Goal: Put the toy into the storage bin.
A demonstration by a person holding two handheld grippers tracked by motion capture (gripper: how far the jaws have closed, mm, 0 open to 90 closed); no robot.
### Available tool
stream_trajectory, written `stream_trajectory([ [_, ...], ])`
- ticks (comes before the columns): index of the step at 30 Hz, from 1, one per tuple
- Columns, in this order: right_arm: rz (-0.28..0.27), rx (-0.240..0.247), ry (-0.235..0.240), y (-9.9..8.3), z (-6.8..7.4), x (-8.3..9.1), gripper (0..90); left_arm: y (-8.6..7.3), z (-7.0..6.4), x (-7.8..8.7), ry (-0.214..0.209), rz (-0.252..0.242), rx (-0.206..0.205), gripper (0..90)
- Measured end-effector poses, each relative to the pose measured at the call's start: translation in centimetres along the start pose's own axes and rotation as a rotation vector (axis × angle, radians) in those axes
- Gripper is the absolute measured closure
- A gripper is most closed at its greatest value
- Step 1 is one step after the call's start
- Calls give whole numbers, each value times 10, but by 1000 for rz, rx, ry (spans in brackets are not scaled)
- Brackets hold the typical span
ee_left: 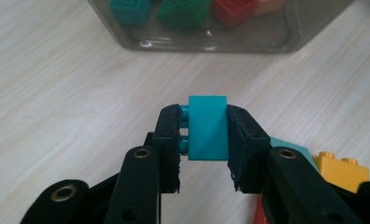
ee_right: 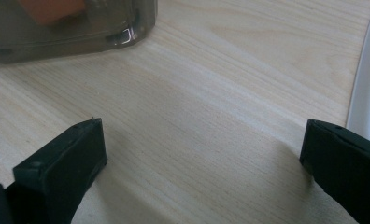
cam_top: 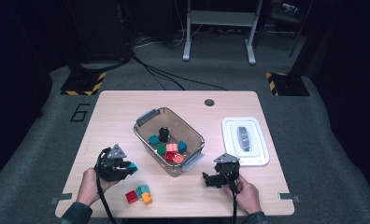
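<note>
Clamped between my left gripper's (ee_left: 204, 140) two black jaws, a teal brick (ee_left: 207, 128) is sitting upright, its smooth face toward the lens and its round studs pressing into the jaw on the left of the left gripper view. It is a small, glossy block with squared edges, and I am holding it just above the wooden table (cam_top: 127, 105), short of the clear plastic bin (cam_top: 145, 116) that is lying ahead of the jaws. In the high view I am seeing the same brick (cam_top: 133, 168) poking out of the left gripper (cam_top: 127, 167), near the bin's closest corner. Behind those jaws a yellow brick (ee_left: 342, 170) and a strip of red are showing on the table; from above they are lying as a loose cluster of red, teal and orange pieces (cam_top: 138, 193). Inside the bin, more coloured bricks (cam_top: 171, 150) are resting beside a black object (cam_top: 164, 134). My right gripper (cam_top: 210, 179) is hovering over bare wood with its jaws standing wide apart and holding nothing, the bin's corner (ee_right: 122, 35) ahead of it and the white lid (cam_top: 262, 140) lying to its right.
</note>
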State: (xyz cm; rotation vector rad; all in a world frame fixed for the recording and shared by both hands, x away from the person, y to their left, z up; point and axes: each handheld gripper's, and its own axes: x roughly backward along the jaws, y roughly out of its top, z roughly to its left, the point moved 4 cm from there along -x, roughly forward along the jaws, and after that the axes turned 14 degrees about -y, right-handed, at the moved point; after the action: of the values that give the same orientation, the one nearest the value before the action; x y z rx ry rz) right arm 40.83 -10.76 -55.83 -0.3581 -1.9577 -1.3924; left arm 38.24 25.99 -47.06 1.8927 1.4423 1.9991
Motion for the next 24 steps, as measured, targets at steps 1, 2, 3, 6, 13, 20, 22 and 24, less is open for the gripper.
stream_trajectory([
  [1, 0, -1, 0, 0, 0, 0, 0, 3, 1, 1, 8, -14, -1, 674],
  [2, 0, 1, 0, 0, 0, 0, 0, 5, 1, 3, 7, -14, 3, 674],
  [3, 0, 0, 0, 0, 0, 0, 0, 7, 2, 5, 13, -22, 3, 673],
  [6, 0, 0, 0, 0, 0, 0, 0, 14, 5, 11, 23, -22, -5, 674],
  [13, 0, 1, 0, 0, 0, 0, 0, 28, 10, 21, 43, -42, -8, 674],
  [20, 4, -5, 1, 0, 0, 0, 0, 40, 15, 31, 50, -47, -9, 674],
  [22, 4, -5, 1, 0, 0, 0, 0, 43, 16, 35, 55, -50, -12, 674],
  [24, 4, -5, 1, 0, 0, 0, 0, 48, 17, 40, 66, -47, -22, 674],
])
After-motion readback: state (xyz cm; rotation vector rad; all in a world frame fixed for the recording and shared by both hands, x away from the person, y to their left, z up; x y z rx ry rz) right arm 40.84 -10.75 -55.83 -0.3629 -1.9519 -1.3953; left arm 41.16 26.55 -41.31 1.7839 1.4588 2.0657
